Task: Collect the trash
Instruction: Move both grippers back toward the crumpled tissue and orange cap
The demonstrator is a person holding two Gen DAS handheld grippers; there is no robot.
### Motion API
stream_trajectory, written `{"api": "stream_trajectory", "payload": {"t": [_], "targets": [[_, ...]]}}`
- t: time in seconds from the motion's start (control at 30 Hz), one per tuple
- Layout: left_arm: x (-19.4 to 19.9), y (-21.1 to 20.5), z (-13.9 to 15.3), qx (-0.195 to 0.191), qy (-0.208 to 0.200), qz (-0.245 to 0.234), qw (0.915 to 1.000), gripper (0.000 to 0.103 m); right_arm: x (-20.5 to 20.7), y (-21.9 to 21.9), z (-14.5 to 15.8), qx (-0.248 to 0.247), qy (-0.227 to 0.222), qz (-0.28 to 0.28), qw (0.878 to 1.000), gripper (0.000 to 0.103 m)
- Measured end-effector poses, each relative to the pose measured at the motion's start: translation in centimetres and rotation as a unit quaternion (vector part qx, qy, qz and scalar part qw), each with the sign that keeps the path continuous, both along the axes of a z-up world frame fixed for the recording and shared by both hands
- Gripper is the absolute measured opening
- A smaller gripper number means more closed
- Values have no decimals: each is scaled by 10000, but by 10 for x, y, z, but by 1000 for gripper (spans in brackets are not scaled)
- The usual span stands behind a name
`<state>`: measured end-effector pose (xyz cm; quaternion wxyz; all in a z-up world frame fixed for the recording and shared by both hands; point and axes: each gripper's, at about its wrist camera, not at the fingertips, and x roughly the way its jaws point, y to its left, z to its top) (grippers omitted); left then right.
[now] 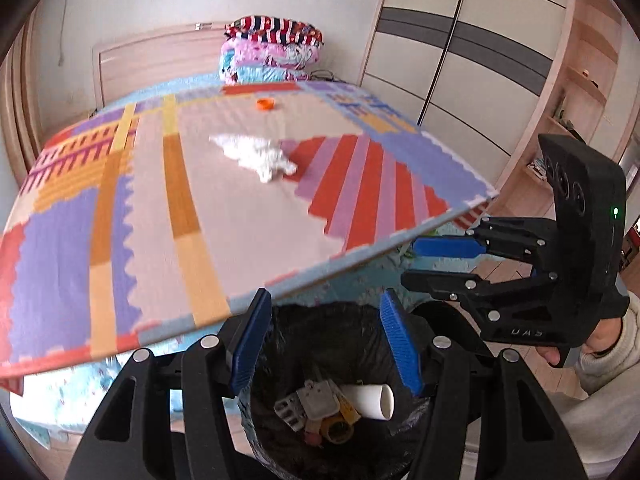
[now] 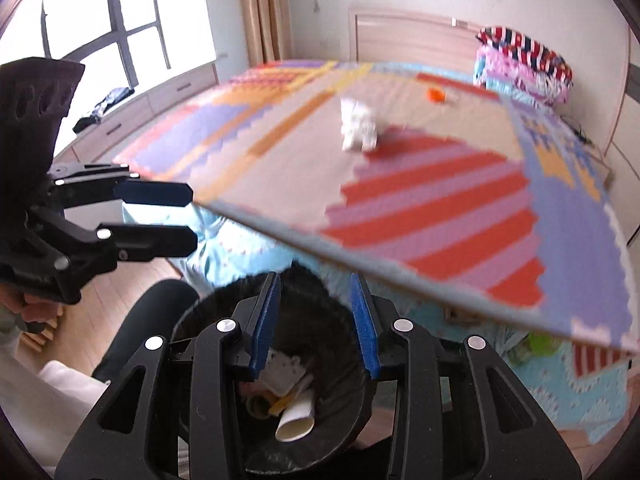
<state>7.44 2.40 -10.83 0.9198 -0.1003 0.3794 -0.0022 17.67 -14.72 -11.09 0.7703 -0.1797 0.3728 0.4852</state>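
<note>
A crumpled white tissue [image 1: 256, 156] [image 2: 358, 128] lies in the middle of the colourful foam mat [image 1: 160, 220] [image 2: 440, 208] on the bed. Farther back sits a small orange cap [image 1: 265, 104] [image 2: 436, 95]. Below the mat's near edge stands a bin lined with a black bag [image 1: 320, 316] [image 2: 224, 284]; inside are a paper cup [image 1: 374, 400] [image 2: 296, 424], a blister pack and a tape roll. My left gripper [image 1: 326, 344] [image 2: 194, 218] hangs open above the bin with nothing between its pads. My right gripper [image 2: 314, 328] [image 1: 408, 263] is beside it, open and holding nothing too.
Folded quilts [image 1: 272, 52] [image 2: 524, 68] are stacked at the headboard. A wardrobe [image 1: 460, 60] and shelves stand right of the bed, a window [image 2: 100, 20] and low drawers on the left. A person's dark-trousered leg [image 2: 152, 308] is next to the bin on the wood floor.
</note>
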Motion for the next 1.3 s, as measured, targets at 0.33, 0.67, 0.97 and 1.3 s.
{"api": "stream_trajectory", "payload": {"t": [0.33, 0.67, 0.97, 1.3], "targets": [[26, 10, 19, 104, -244, -25, 9996, 54, 34, 21, 21, 123, -279, -48, 9995, 38], [61, 28, 28, 215, -352, -53, 9991, 54, 77, 37, 37, 200, -457, -235, 9985, 44], [98, 46, 30, 229, -393, -77, 9989, 54, 116, 62, 40, 186, -547, -311, 9978, 45], [136, 61, 9, 206, -152, -45, 9997, 54, 153, 90, 37, 149, -521, -393, 9978, 50]]}}
